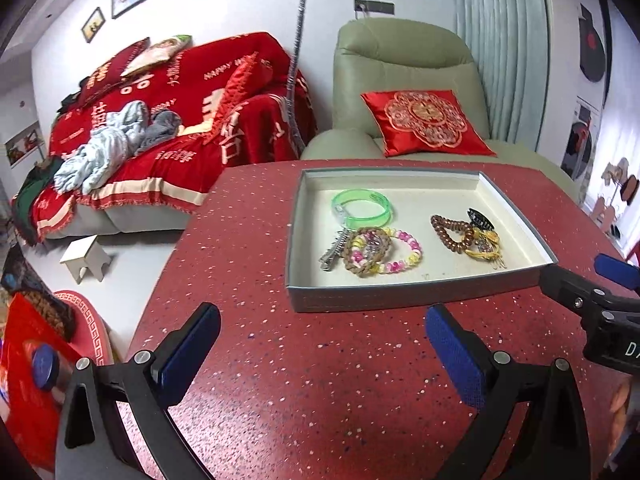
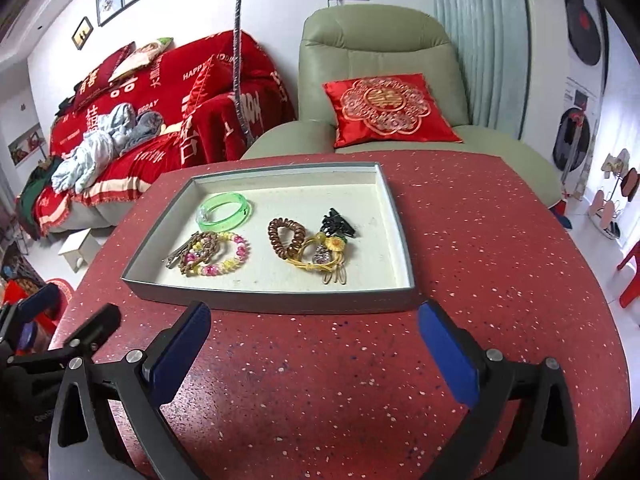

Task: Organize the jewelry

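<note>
Red speckled table, sofa behind. Shallow grey tray at twelve o'clock holds the jewelry: green bangle, rigid, slick, best pinched across its rim; beaded bracelet, light, limp. Left gripper and right gripper gape wide, empty.

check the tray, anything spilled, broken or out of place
Nothing spilled or visibly broken; all pieces lie inside the tray. Only oddity: they overlap in two heaps, the beaded bracelet over a braided one, and the yellow flower tie tangled against the brown coil tie.
</note>
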The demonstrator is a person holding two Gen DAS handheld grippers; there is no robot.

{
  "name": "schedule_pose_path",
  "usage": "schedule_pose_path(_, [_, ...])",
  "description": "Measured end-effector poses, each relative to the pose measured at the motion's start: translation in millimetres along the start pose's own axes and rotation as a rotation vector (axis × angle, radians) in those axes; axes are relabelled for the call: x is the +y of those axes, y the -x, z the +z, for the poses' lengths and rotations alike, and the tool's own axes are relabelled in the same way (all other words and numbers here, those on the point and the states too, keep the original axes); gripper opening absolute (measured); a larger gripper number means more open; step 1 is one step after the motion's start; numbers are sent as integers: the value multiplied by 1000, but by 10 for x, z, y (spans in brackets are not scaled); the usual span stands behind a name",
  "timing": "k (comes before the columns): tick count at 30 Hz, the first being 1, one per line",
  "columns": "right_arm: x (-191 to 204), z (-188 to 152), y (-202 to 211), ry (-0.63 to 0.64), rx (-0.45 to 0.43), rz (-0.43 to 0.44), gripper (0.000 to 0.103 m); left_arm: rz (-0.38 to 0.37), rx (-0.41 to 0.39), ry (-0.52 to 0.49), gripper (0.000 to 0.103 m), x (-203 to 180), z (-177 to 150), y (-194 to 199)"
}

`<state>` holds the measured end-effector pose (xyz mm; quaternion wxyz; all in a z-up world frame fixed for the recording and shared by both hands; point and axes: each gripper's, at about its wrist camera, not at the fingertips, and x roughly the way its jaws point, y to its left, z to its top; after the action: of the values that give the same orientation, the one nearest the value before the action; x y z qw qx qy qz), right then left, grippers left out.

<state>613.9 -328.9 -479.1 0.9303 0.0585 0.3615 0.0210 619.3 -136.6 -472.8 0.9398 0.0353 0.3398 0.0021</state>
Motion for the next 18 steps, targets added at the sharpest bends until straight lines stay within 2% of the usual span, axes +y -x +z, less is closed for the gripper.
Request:
schedule_pose_path(11, [29, -133, 140, 31, -57, -83, 103, 29, -36, 6, 103, 41, -73, 86])
schedule_pose_path(18, [-4, -129, 182, 20, -68, -98, 103, 33, -36, -5, 103, 3, -67, 92])
